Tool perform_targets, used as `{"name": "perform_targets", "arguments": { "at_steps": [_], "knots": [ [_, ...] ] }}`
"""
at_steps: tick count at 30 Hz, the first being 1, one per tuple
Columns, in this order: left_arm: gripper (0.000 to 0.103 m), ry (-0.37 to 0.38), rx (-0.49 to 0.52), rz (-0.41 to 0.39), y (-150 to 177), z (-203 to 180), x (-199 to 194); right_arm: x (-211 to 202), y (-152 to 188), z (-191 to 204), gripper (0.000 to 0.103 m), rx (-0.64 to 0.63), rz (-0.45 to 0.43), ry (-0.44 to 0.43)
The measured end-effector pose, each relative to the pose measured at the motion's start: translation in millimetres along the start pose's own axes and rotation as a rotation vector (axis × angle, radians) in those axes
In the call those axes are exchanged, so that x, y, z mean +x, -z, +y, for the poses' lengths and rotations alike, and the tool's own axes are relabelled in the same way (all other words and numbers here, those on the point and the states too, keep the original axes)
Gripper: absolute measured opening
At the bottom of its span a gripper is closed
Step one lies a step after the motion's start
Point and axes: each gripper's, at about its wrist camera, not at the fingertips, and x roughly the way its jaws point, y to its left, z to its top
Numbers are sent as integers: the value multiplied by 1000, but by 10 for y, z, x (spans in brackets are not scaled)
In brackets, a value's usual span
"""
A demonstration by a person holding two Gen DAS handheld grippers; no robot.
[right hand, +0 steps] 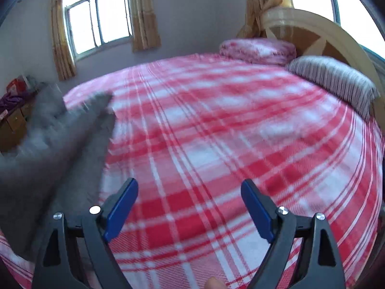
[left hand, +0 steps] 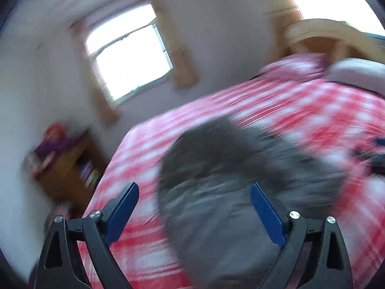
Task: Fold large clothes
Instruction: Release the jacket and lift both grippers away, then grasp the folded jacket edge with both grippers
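Note:
A grey garment [left hand: 228, 192] lies bunched on the red and white plaid bed [left hand: 300, 110]. The left wrist view is blurred by motion. My left gripper [left hand: 193, 192] is open and empty, held above the garment's near part. In the right wrist view the grey garment [right hand: 55, 149] is at the left, blurred, partly raised off the bed [right hand: 216, 132]. My right gripper [right hand: 190, 190] is open and empty above bare plaid sheet, to the right of the garment. The other gripper shows as a dark shape at the right edge of the left wrist view [left hand: 375, 159].
A pink pillow [right hand: 257, 49] and a striped grey pillow [right hand: 332, 79] lie at the wooden headboard [right hand: 312, 33]. A wooden cabinet with clutter [right hand: 14, 110] stands left of the bed under a curtained window [right hand: 98, 16].

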Motion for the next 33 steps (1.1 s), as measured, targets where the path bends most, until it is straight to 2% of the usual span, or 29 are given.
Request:
{"name": "perform_targets", "arguments": {
  "at_steps": [3, 5, 7, 9, 12, 14, 18, 22, 25, 27, 29, 33],
  "knots": [
    [94, -95, -155, 130, 139, 481, 491, -219, -335, 282, 89, -38, -47, -88],
    [94, -137, -216, 162, 208, 686, 646, -312, -574, 518, 89, -52, -38, -188],
    [94, -169, -265, 165, 227, 799, 777, -328, -785, 761, 89, -64, -16, -250],
    [94, -188, -279, 168, 228, 806, 835, -327, -1017, 1099, 85, -95, 2, -274],
    [94, -181, -332, 177, 161, 785, 1011, -264, -1175, 1589, 78, -144, 13, -281],
    [94, -179, -376, 181, 133, 842, 1051, -138, -1181, 1824, 75, -140, 44, -312],
    [94, -147, -426, 163, 25, 830, 1105, 277, -980, 2239, 70, -214, 68, -274],
    [94, -73, -414, 121, -100, 661, 1154, 583, -695, 2008, 63, -212, 105, -192],
    [94, -37, -320, 126, -198, 301, 1231, 698, -524, 1649, 62, -130, 124, -179],
    [94, -50, -208, 166, -209, -29, 1359, 829, -402, 1406, 61, -49, 143, -204],
    [94, -85, -135, 170, -190, -255, 1417, 904, -304, 1294, 61, -26, 145, -199],
    [94, -98, -110, 165, -139, -422, 1469, 1002, -154, 1067, 61, 65, 127, -228]
  ]
}}
